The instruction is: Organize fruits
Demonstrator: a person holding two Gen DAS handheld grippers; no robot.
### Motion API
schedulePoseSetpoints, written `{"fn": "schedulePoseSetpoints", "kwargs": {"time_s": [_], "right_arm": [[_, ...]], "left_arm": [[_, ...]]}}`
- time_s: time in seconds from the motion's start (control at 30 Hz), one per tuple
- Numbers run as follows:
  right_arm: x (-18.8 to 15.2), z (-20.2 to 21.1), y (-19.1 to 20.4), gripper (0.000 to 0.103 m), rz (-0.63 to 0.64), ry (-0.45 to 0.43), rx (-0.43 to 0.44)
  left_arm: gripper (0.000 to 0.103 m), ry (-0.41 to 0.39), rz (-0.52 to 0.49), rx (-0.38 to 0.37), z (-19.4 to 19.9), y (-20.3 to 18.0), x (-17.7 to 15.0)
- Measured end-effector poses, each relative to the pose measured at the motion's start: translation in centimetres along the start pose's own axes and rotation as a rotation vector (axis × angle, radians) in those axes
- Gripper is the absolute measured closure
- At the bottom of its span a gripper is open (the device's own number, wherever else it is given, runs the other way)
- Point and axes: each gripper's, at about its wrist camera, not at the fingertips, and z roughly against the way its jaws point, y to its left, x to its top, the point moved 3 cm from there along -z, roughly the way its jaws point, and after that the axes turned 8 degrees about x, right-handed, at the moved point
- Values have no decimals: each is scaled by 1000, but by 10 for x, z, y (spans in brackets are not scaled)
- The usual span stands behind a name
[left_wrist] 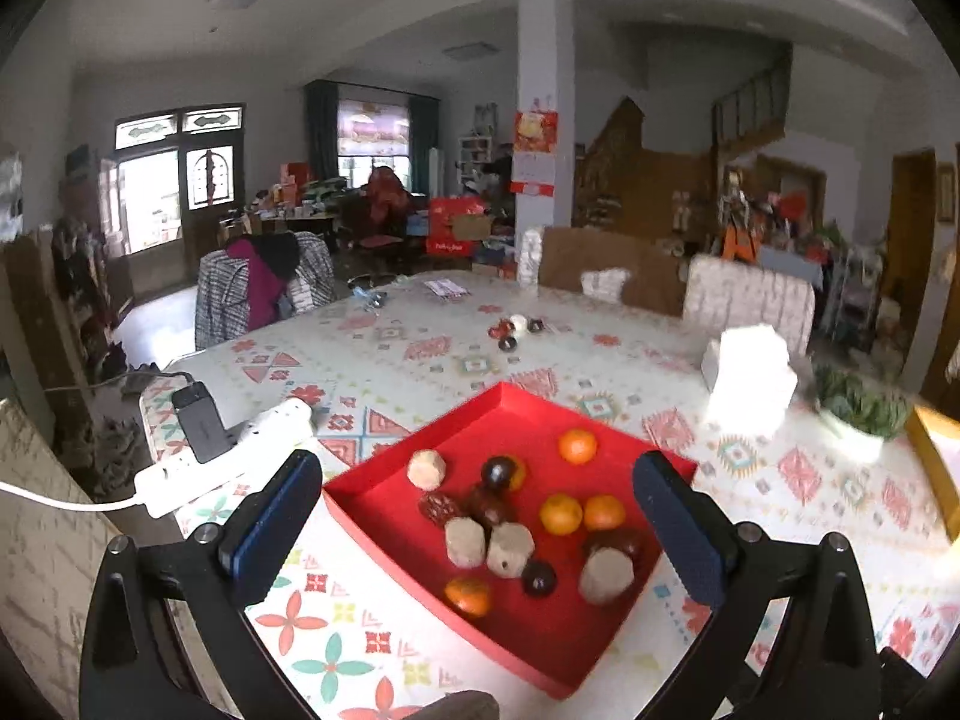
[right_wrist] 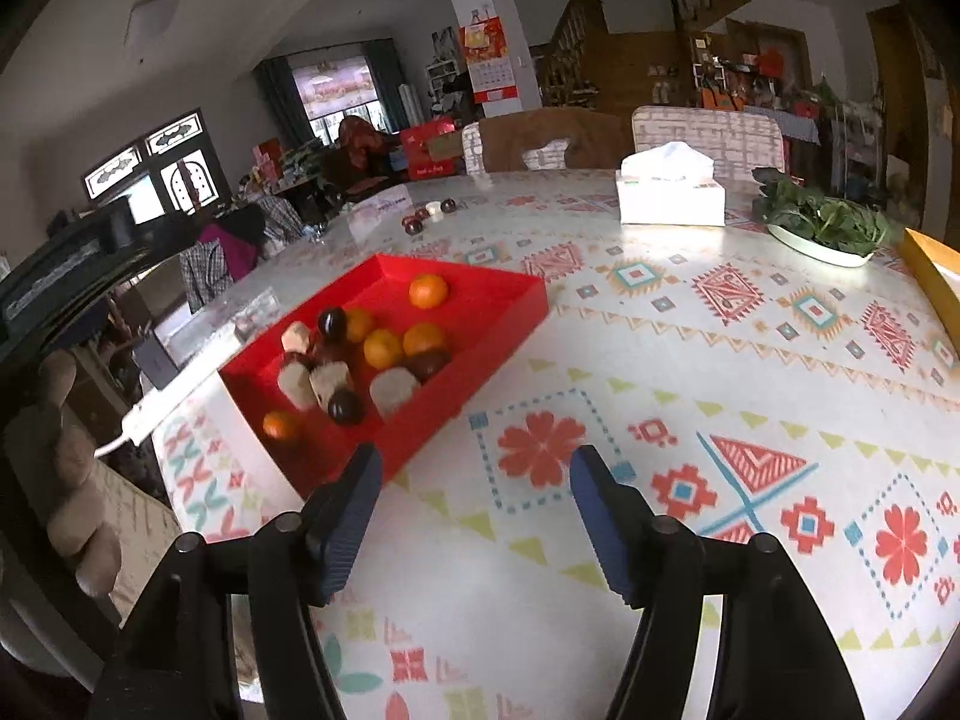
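Left gripper [left_wrist: 477,522]: nearest item in the left wrist view; jaws spread as wide as they go, nothing between the pads; hangs above the near edge of the tray, judged so as to take a fruit next.
Right gripper [right_wrist: 474,510]: jaws part open, empty; hovers over bare tablecloth [right_wrist: 600,372] just right of the tray, clear of the other hand's reach.
Red tray [left_wrist: 384,504]: shallow, on the near left of the table; serves as the collecting place for the fruit.
Tray contents: oranges [left_wrist: 561,514], dark plums [left_wrist: 500,472], wrinkled red dates [left_wrist: 441,507], pale tan blocks [left_wrist: 510,549]; mixed and crowded toward the near half, so sorting looks unfinished.
Power strip [left_wrist: 228,450]: left of the tray, at the table edge.
Loose fruit cluster [left_wrist: 515,330]: far side, well apart from the tray; probably awaiting collection.
Tissue box [right_wrist: 671,192]: far right.
Dish of greens [right_wrist: 822,228]: far right, beside the tissue box.
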Motion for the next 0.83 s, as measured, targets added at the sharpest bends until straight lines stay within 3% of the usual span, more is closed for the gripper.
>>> {"fn": "schedulePoseSetpoints", "kwargs": {"time_s": [0.43, 0.83], "right_arm": [[-16, -16, 4, 29, 24, 56, -26], [-18, -22, 18, 29, 72, 70, -27]], "left_arm": [[0, 102, -42, 5, -23, -7, -24], [0, 122, -65, -31, -23, -13, -26]]}}
